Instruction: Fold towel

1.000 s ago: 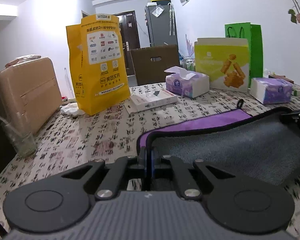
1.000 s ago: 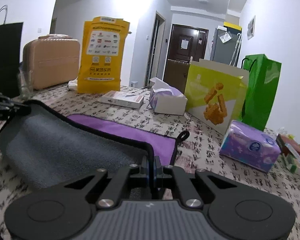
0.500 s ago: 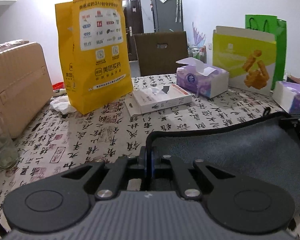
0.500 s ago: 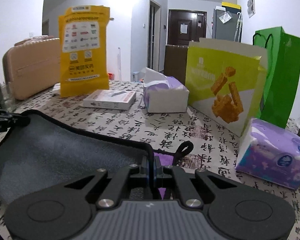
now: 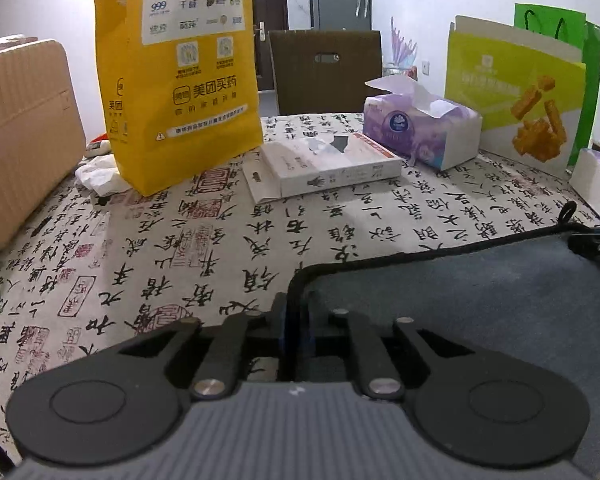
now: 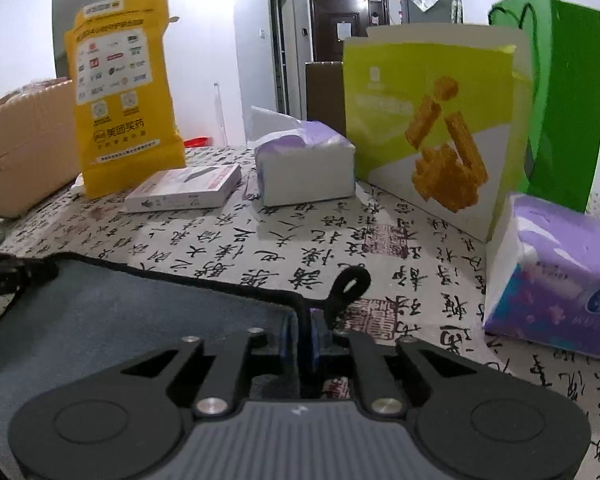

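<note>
The towel point(image 5: 480, 300) is grey on the side I see, with a black trim, and lies folded over on the calligraphy-print tablecloth point(image 5: 180, 240). My left gripper point(image 5: 296, 320) is shut on the towel's left corner. My right gripper point(image 6: 300, 328) is shut on the towel's right corner point(image 6: 120, 312), beside its black hanging loop point(image 6: 350, 284). The right gripper shows at the right edge of the left wrist view point(image 5: 596, 244). The towel's purple side is hidden beneath.
A yellow paper bag point(image 5: 176, 68), a flat white box point(image 5: 328, 164), a tissue box point(image 5: 424, 136), a lime-green bag point(image 5: 516, 100) and a green bag point(image 6: 560, 92) stand beyond the towel. A tissue pack point(image 6: 556, 280) lies at the right. A beige suitcase point(image 5: 20, 132) stands at the left.
Both grippers carried the held towel edge forward and down over the purple half, which is now covered. The yellow bag and boxes appear closer.
</note>
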